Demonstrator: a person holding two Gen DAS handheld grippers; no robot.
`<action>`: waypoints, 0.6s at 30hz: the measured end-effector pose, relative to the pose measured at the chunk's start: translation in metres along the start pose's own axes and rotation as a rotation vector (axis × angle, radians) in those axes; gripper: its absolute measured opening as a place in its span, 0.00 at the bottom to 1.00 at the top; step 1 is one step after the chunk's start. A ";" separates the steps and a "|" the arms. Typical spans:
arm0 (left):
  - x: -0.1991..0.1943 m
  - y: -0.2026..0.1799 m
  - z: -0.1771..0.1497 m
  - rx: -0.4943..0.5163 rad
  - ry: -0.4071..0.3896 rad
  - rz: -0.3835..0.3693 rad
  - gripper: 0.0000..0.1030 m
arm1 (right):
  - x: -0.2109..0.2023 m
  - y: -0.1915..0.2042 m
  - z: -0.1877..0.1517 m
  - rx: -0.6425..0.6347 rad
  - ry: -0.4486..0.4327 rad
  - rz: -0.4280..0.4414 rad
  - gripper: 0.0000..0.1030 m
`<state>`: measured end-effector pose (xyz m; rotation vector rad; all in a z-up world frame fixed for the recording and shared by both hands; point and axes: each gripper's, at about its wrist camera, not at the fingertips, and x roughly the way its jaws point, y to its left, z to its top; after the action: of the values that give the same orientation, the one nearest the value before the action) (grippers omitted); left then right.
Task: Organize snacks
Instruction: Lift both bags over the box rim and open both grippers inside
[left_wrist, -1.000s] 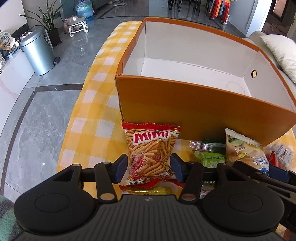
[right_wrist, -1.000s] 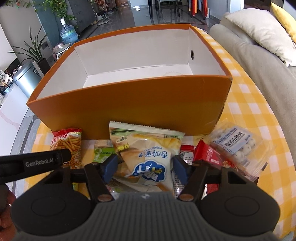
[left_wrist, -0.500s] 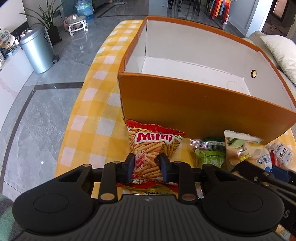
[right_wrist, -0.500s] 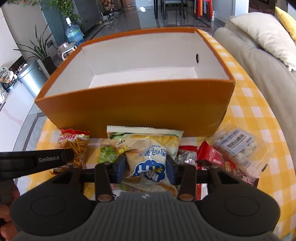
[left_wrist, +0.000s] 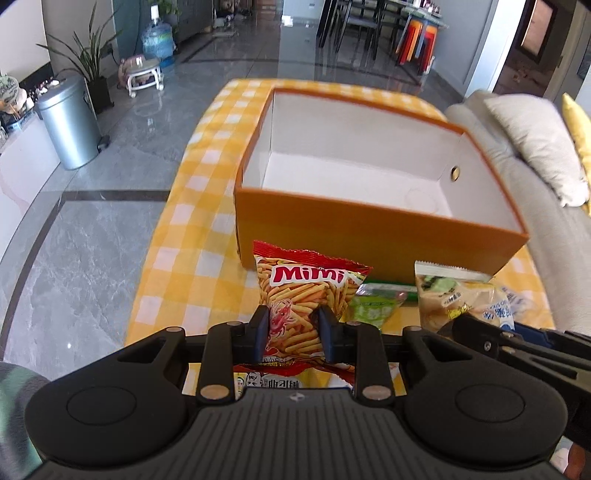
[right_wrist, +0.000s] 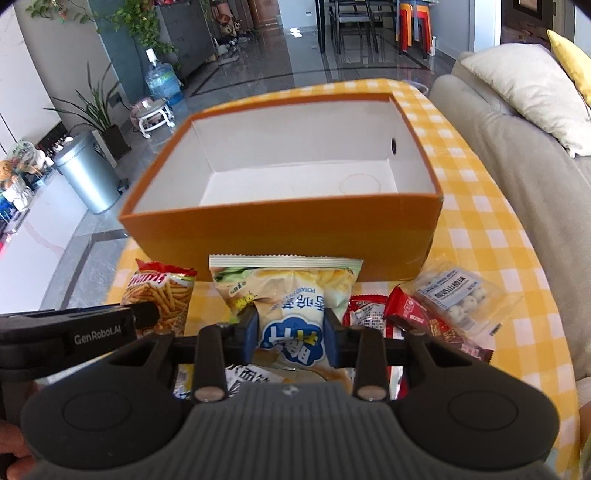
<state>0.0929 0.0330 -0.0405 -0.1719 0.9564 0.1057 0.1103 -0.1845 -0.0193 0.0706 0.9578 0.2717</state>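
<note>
An open orange box (left_wrist: 369, 232) with a white inside stands on the yellow checked table (left_wrist: 192, 266); it also shows in the right wrist view (right_wrist: 280, 229). My left gripper (left_wrist: 291, 332) is shut on a red Mimi snack bag (left_wrist: 306, 295) and holds it up in front of the box. My right gripper (right_wrist: 290, 336) is shut on a yellow potato chip bag (right_wrist: 288, 295), lifted before the box's near wall. The Mimi bag (right_wrist: 162, 291) and left gripper show at the left of the right wrist view.
More snacks lie on the table before the box: a green packet (left_wrist: 373, 306), red packets (right_wrist: 402, 314) and a clear bag of white balls (right_wrist: 458, 295). A sofa (right_wrist: 524, 155) runs along the right. A metal bin (left_wrist: 68, 125) stands on the floor at left.
Both grippers have closed on their bags and lifted them up and back from the box, so the box now looks lower and farther away.
</note>
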 end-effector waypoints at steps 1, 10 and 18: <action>-0.006 0.000 0.001 -0.004 -0.010 -0.007 0.30 | -0.007 0.001 -0.001 0.000 -0.008 0.008 0.31; -0.049 -0.008 0.030 0.009 -0.135 -0.049 0.30 | -0.068 -0.002 0.014 -0.025 -0.164 0.043 0.29; -0.055 -0.023 0.075 0.023 -0.231 -0.049 0.30 | -0.086 -0.007 0.059 0.005 -0.271 0.044 0.29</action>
<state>0.1257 0.0244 0.0493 -0.1586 0.7220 0.0678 0.1130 -0.2097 0.0816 0.1302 0.6879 0.2918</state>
